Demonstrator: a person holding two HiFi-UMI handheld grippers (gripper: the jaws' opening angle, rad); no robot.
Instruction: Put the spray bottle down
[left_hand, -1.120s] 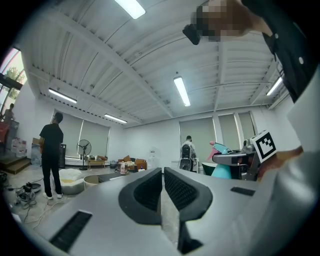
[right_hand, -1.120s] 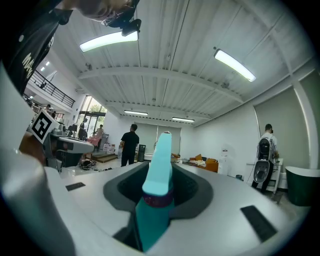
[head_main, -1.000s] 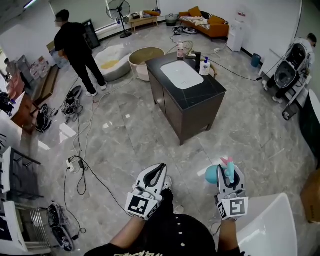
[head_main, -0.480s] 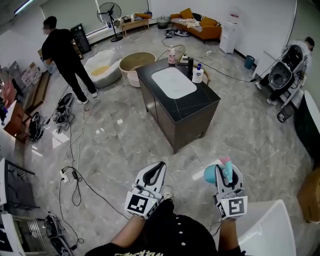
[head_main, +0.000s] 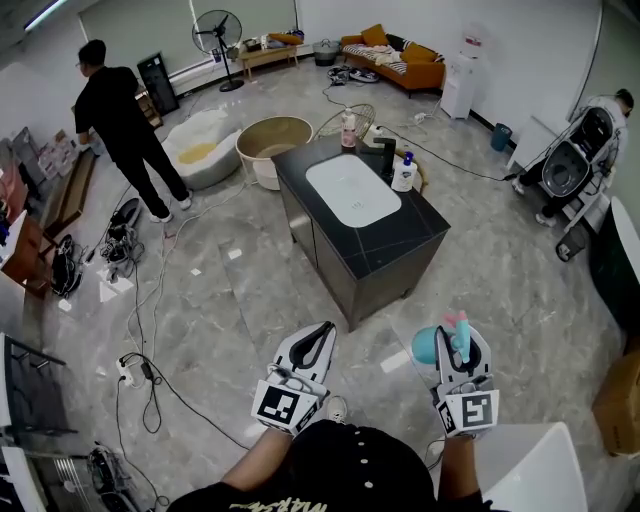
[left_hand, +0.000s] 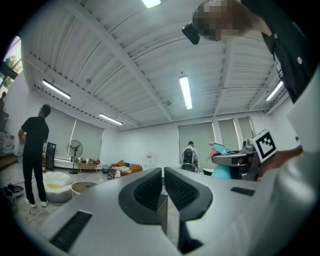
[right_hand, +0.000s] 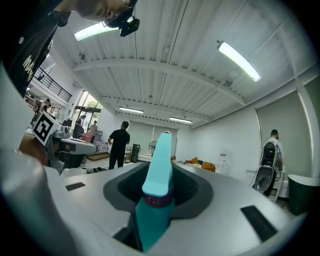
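Spray bottle (right_hand: 156, 190) is still up in the air, teal body and pink trigger, clamped between the jaws of my right gripper (head_main: 462, 342) at waist height over the marble floor, nothing under it yet. My left gripper (head_main: 321, 336) rides alongside with its jaws drawn together and nothing between them.

What's changed over the last second: both grippers have travelled forward together, and the dark island counter (head_main: 400, 238) with its white sink has drawn nearer in the head view. The person in black (head_main: 115, 105) has drifted left. I judge this to be the carry; the set-down hasn't started.

Writing: only the square markers on the gripper cubes. Labels on the counter's bottles are too small to read.
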